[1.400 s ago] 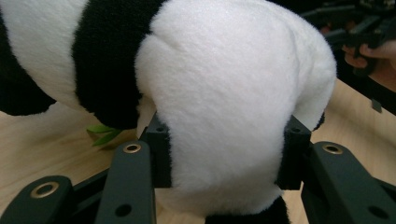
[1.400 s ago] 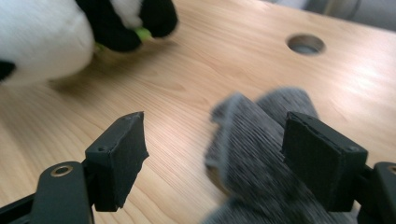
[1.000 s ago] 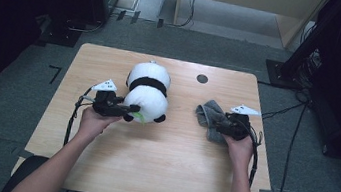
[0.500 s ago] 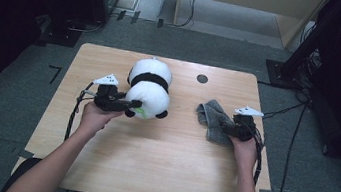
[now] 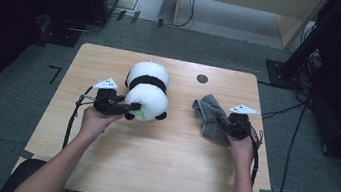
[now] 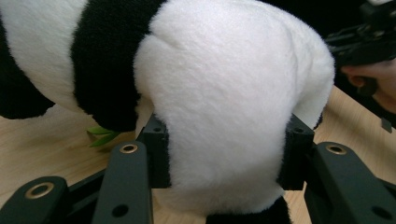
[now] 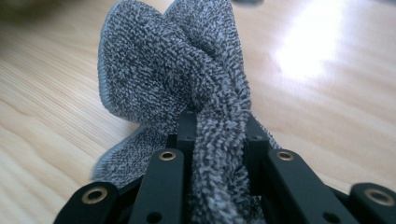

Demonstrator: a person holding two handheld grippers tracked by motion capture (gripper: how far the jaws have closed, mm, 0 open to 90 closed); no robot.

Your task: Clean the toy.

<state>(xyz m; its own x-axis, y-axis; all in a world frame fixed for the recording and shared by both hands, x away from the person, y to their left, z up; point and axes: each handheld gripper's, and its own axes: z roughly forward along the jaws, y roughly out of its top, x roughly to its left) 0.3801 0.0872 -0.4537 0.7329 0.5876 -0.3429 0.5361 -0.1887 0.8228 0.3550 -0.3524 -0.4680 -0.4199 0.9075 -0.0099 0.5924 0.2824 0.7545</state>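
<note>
High view: toy panda (image 5: 146, 91) at table (image 5: 157, 175) centre, towel (image 5: 210, 115) at 3 o'clock. Left gripper (image 5: 126, 108) clamped on panda's plush end, right gripper (image 5: 222, 127) pinching towel fold. Both likely soft, light, compressible; best gripped at bunched bulk.

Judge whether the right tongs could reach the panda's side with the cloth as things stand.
Probably yes: the right tongs already pinch the grey cloth, and only bare table separates it from the panda, held by the left tongs.
</note>
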